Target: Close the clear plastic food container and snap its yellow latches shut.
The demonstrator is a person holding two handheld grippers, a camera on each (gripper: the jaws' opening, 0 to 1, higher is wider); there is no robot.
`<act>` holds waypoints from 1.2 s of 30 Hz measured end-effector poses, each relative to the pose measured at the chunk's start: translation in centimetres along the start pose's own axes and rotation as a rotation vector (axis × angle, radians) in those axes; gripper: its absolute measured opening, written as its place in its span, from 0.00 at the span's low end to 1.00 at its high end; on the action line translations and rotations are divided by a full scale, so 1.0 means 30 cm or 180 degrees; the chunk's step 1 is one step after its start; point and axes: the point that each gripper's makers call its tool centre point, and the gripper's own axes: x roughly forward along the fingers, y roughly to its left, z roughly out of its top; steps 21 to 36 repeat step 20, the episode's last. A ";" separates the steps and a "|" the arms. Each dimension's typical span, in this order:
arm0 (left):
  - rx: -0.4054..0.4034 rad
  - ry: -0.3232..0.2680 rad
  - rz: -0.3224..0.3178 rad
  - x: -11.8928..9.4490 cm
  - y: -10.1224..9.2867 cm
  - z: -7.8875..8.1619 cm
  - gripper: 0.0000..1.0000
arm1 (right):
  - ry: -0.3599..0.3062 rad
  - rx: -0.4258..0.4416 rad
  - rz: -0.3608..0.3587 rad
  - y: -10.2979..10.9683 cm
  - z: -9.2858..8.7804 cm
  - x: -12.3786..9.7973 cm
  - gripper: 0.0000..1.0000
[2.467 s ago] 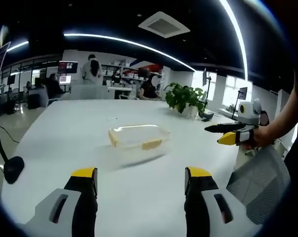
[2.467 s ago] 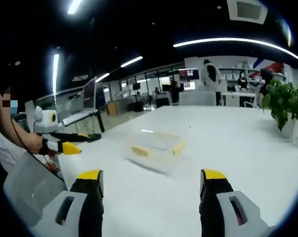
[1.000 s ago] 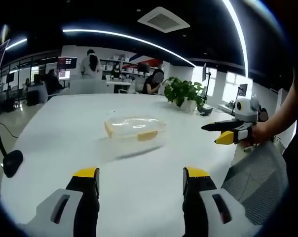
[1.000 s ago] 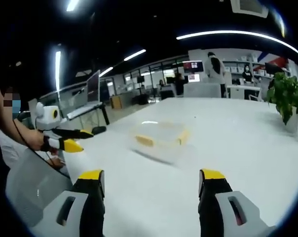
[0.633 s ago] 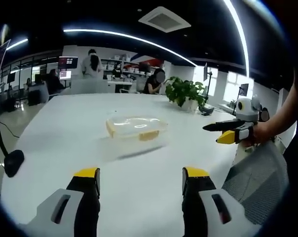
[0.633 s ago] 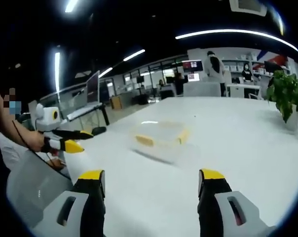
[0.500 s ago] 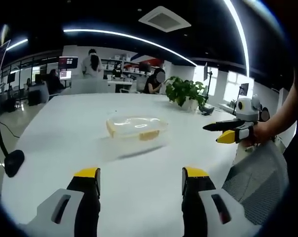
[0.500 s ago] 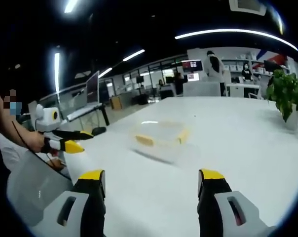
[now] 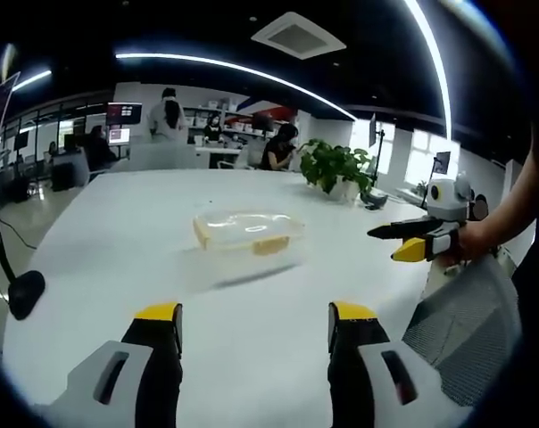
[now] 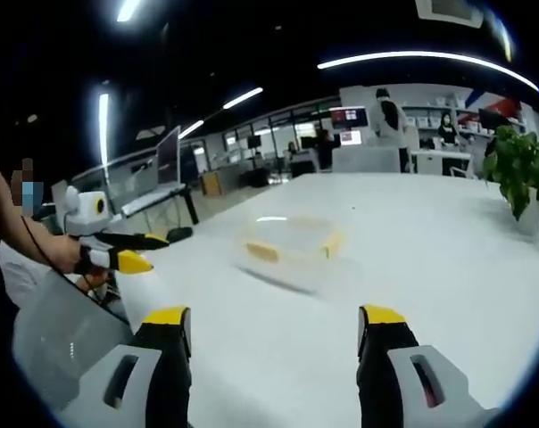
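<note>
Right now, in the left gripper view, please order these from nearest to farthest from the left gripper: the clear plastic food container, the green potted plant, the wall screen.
1. Clear plastic food container with yellow latches: mid-table, straight ahead.
2. Green potted plant: far table edge, to the right.
3. Wall screen: back of the room, upper left.

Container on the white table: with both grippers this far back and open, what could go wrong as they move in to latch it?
The clear container sits unsupported on the smooth white table, so a one-sided press on a yellow latch may slide it. The transparent walls blur in the right gripper view, making edges easy to misjudge. Left gripper and right gripper are both apart from it.
</note>
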 end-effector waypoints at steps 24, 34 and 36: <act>0.0000 0.0032 -0.0065 0.010 -0.011 -0.006 0.66 | 0.0015 0.0010 -0.0045 -0.013 -0.006 0.003 0.76; 0.0000 0.0032 -0.0065 0.010 -0.011 -0.006 0.66 | 0.0015 0.0010 -0.0045 -0.013 -0.006 0.003 0.76; 0.0000 0.0032 -0.0065 0.010 -0.011 -0.006 0.66 | 0.0015 0.0010 -0.0045 -0.013 -0.006 0.003 0.76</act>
